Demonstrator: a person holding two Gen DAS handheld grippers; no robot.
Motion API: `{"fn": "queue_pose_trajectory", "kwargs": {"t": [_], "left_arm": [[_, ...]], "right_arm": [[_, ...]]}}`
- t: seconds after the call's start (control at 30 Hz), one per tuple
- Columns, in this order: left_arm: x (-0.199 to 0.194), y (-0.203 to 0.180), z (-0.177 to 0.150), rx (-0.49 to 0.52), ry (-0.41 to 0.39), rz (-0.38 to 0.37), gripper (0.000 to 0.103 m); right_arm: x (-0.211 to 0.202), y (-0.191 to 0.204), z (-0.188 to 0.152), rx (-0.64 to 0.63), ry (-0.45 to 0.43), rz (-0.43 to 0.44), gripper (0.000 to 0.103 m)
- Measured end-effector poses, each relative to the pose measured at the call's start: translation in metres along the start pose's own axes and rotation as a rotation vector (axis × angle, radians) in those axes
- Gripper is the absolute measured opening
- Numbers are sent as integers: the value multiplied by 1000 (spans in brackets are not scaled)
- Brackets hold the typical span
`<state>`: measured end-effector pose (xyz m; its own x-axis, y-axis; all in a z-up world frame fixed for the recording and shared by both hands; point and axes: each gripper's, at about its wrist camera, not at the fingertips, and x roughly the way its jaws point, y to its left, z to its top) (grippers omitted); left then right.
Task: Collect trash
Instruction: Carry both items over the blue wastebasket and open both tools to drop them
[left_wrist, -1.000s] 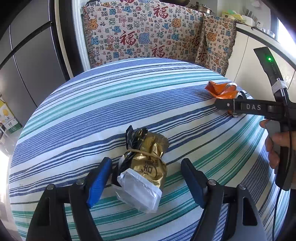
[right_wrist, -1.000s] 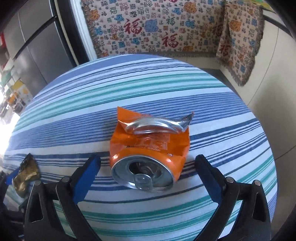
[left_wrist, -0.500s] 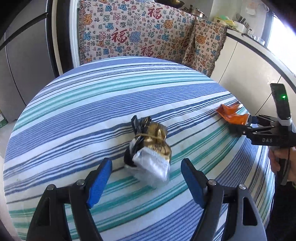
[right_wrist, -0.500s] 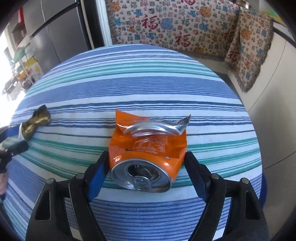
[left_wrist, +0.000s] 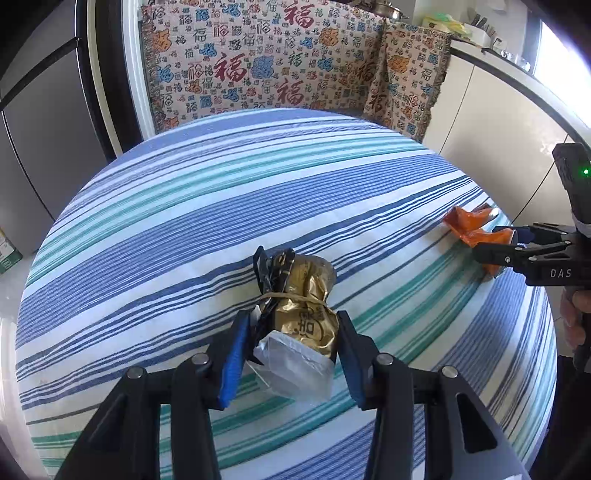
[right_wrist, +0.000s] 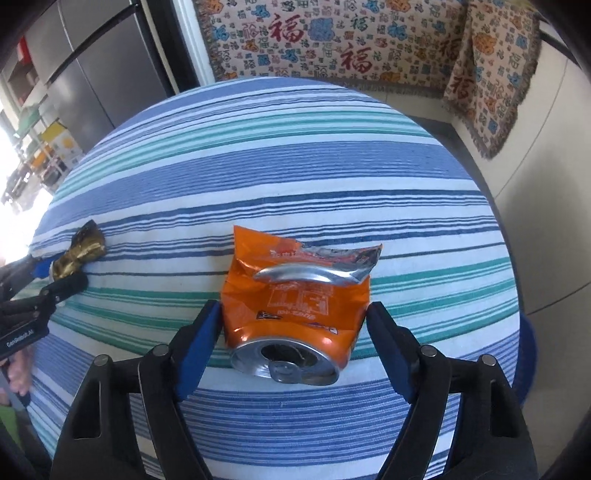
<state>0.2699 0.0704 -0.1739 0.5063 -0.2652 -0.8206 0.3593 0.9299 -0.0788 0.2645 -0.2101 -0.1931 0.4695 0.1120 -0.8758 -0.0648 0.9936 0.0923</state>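
Down at six o'clock in the left wrist view, the left gripper (left_wrist: 291, 354) is closing its blue pads onto a gold packet (left_wrist: 306, 317) that lies on the striped cloth (left_wrist: 184, 206); both pads touch its sides. At three o'clock the right gripper (left_wrist: 509, 254) sits at an orange can (left_wrist: 469, 229).

From the right wrist, the right gripper (right_wrist: 295, 332) pinches the crushed can (right_wrist: 295, 302) between both pads at six o'clock, its mouth toward the camera. The packet (right_wrist: 79, 251) shows at nine o'clock, held by the left gripper (right_wrist: 55, 277).

Home kitchen, steel fridge (right_wrist: 103, 85), white counter (left_wrist: 498, 70), cloth-covered table (left_wrist: 221, 206)
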Motion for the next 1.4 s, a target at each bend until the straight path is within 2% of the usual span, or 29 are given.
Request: {"fn": "queue_pose_trajectory", "kwargs": {"t": [0.17, 0.33, 0.57, 0.73, 0.87, 1.0, 1.23, 1.4], "left_arm": [[-19, -21, 1, -3, -47, -41, 45], [-27, -53, 7, 21, -55, -82, 45], [-30, -126, 17, 86, -45, -161, 45], [-28, -192, 31, 140, -37, -257, 45], [-23, -256, 42, 190, -32, -335, 45], [-6, -317, 48, 233, -3, -383, 45], [49, -414, 55, 261, 59, -434, 45], [104, -461, 49, 279, 114, -427, 45]], "right_arm": [[-22, -6, -10, 7, -31, 39, 80], [-44, -15, -19, 9, -59, 63, 80], [-70, -50, -38, 72, -98, 106, 80], [-107, -107, -54, 154, -154, 101, 80], [-136, -163, -72, 218, -196, 43, 80], [-152, -220, -95, 301, -210, -20, 80], [-148, -302, -126, 454, -200, -61, 80], [-126, -351, -142, 555, -176, -70, 80]]}}
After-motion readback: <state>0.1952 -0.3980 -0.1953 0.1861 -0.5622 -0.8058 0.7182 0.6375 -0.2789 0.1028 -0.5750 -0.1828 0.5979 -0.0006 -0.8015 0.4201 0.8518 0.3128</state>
